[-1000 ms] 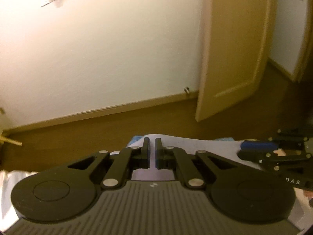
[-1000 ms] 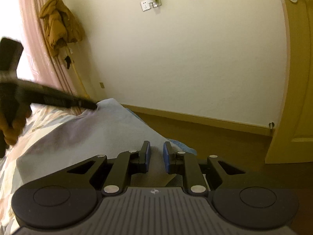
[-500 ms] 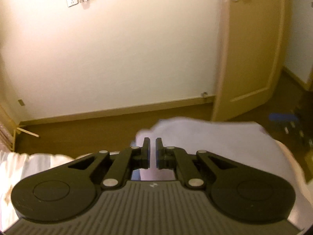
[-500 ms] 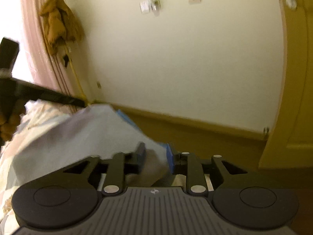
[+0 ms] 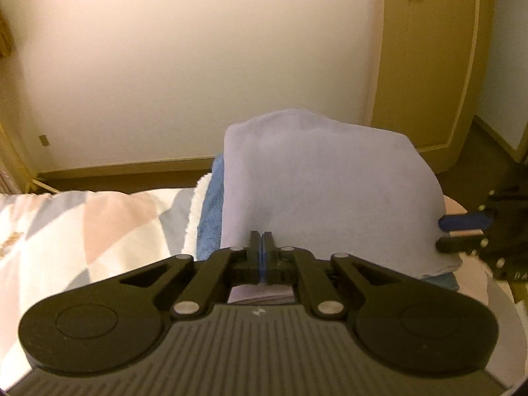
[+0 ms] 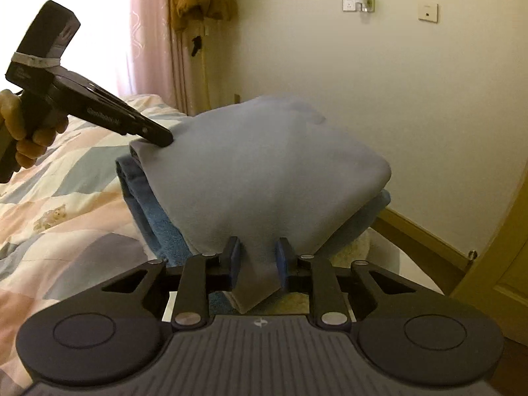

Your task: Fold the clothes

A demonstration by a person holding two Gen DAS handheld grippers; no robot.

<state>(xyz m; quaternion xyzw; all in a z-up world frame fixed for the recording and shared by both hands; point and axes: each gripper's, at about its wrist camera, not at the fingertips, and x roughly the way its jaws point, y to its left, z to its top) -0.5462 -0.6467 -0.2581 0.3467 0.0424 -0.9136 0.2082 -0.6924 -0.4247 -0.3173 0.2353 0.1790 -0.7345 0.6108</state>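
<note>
Your left gripper is clamped on the grey cloth; your right gripper, jaws just narrowed, pinches its near corner. It lies on a blue towel at the bed edge. Gripper lettering is unreadable.

Both grippers are matte black. The left gripper has a ribbed grey deck, two round caps at its near corners, silver rivets on angled link arms, and a thin blue line between its pads. The right gripper is built the same, with blue pads. A pale band wraps the left gripper's handle, and white lettering marks its side.
</note>
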